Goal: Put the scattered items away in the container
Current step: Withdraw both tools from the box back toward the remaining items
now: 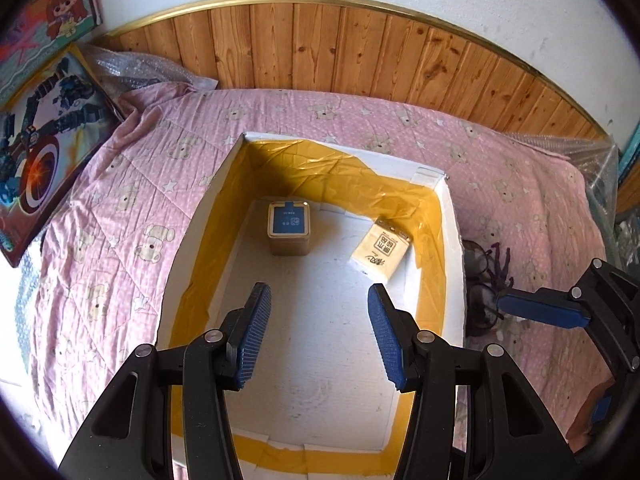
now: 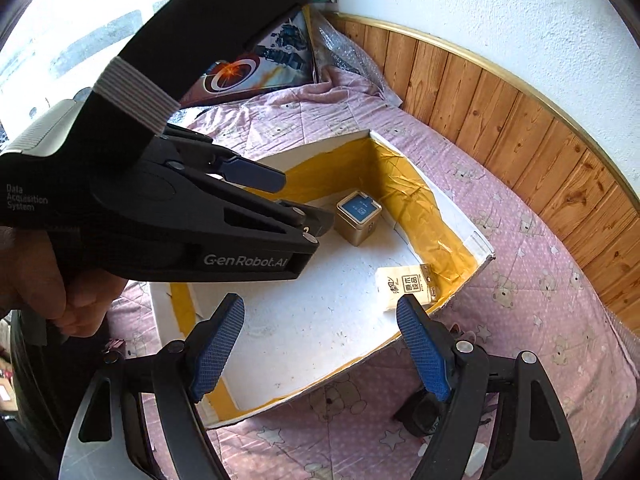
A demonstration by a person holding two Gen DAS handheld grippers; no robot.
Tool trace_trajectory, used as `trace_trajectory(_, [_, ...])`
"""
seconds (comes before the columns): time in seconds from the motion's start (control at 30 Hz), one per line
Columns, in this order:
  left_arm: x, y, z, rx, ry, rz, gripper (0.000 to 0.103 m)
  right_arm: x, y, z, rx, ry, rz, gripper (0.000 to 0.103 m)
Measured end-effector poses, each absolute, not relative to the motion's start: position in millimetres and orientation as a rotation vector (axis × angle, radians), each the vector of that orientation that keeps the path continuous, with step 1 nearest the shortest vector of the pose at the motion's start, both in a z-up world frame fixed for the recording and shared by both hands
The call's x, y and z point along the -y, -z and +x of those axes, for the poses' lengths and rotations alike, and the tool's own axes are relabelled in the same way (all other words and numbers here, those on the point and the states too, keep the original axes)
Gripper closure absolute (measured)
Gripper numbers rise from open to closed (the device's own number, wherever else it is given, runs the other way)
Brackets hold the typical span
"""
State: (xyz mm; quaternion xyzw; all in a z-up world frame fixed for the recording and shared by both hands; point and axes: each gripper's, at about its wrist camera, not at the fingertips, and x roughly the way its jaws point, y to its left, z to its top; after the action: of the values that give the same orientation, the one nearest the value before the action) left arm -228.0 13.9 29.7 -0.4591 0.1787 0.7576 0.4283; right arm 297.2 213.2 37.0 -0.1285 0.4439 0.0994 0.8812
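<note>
Both tools, left (image 1: 316,292) and right (image 2: 320,304), gape wide and empty over the white box (image 1: 454,240) on the bed (image 1: 120,184). Inside sit a gold tin (image 1: 289,228) and tissue pack (image 1: 380,250). Glasses (image 1: 480,280) beside the box are half hidden.

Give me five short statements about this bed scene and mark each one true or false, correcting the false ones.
1. The gold tin with the blue lid stands inside the white foam box. True.
2. The tissue pack lies on the bedspread outside the box. False: it lies inside the box, against the taped wall.
3. The left gripper is shut on the tin. False: its jaws are open and empty above the box floor.
4. A pair of glasses lies on the pink bedspread beside the box. True.
5. The right gripper is open and holds nothing. True.
</note>
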Motion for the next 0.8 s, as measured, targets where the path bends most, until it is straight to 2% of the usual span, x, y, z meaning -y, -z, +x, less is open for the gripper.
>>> trace_trajectory(0.8, [30.9, -71.6, -168.6, -0.444, -1.871, -1.054, 0.05, -206.7, -63.2, 214.2, -0.729, -0.261, -0.184, 0.024])
